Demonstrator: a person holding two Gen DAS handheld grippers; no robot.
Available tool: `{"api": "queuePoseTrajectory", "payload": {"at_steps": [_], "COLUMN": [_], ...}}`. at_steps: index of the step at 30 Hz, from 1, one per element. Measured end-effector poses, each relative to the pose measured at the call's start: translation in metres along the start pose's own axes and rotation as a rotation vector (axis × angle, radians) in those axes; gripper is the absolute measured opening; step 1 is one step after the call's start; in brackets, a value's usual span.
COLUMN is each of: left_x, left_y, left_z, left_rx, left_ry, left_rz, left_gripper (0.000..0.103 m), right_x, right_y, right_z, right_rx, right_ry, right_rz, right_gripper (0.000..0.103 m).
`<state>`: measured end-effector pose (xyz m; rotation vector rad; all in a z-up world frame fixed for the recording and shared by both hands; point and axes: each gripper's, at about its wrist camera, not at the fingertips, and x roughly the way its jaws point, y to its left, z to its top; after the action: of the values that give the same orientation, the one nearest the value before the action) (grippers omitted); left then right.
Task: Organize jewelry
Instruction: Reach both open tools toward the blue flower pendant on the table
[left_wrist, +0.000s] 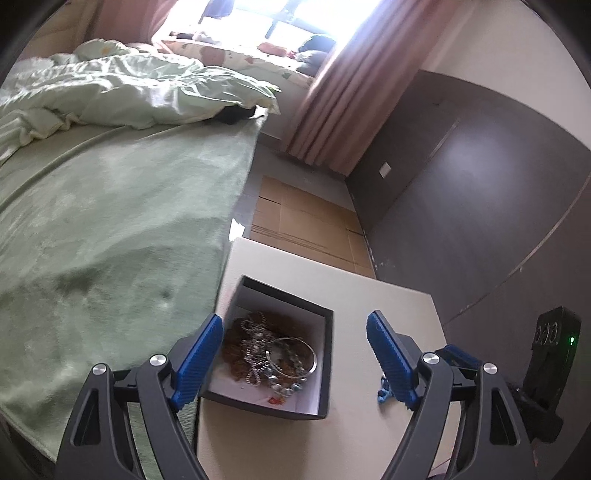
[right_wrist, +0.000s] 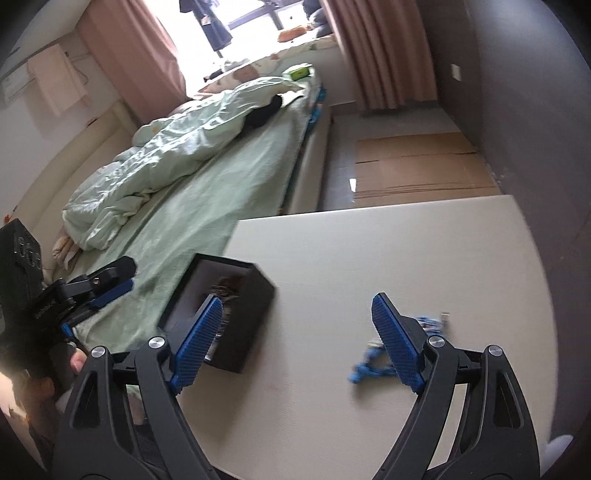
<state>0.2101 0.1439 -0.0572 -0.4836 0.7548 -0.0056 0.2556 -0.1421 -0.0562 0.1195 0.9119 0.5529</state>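
Jewelry (left_wrist: 271, 350) is seen heaped in an open black box (left_wrist: 327, 354) that stands on a pale table (left_wrist: 388, 295), close to the table edge that faces the bed (left_wrist: 110, 221). In the heap a silver bangle (left_wrist: 295, 356), beaded chains and brown strands are tangled together.

The left gripper (left_wrist: 295, 354) is spread wide with nothing between its pads; one blue pad hangs at the box's bed-side wall, the other beyond the opposite wall. The right gripper (right_wrist: 297, 341) is likewise spread wide and empty. A blue beaded piece (right_wrist: 369, 360) lies loose on the table, partly hidden behind one of the right gripper's fingers; its shape is blurred and cannot be made out fully.

Several risks can be judged from this layout. If the blue piece is pinched at one end only, it may slip from the pads while being carried. If it is approached too low, it may be pushed along the smooth tabletop rather than caught. The box may be nudged by either gripper towards the bed-side edge, since it appears light and is not held. If a single item is drawn out of the heap, tangled chains may be dragged up with it and spilled. A collision between the two grippers is also possible, as both are working near the box.
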Motion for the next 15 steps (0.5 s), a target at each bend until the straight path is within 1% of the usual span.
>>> {"api": "queuePoseTrajectory", "payload": {"at_steps": [7,11,14,15], "left_x": [0.013,0.021,0.03,0.034], "left_y": [-0.035,-0.057,-0.075,-0.08], "left_z": [-0.011,-0.02,-0.03,-0.033], "left_rx": [0.09,0.154,0.203,0.215], "left_ry": [0.029,0.047,0.068,0.079], "left_rz": [-0.011,-0.022,-0.03,-0.035], "left_gripper": [0.077,0.076,0.07,0.067], "right_x": [-0.012,-0.015,-0.016,-0.016], "right_y": [-0.045,-0.066,-0.08,-0.083], "right_z": [-0.007,-0.009,-0.012,-0.011], "right_rx": [0.046,0.09,0.12,0.129], "right_ry": [0.025,0.039,0.054,0.058], "right_rz": [-0.06,-0.08,-0.099,-0.103], "right_gripper": [0.083,0.083,0.083,0.083]}}
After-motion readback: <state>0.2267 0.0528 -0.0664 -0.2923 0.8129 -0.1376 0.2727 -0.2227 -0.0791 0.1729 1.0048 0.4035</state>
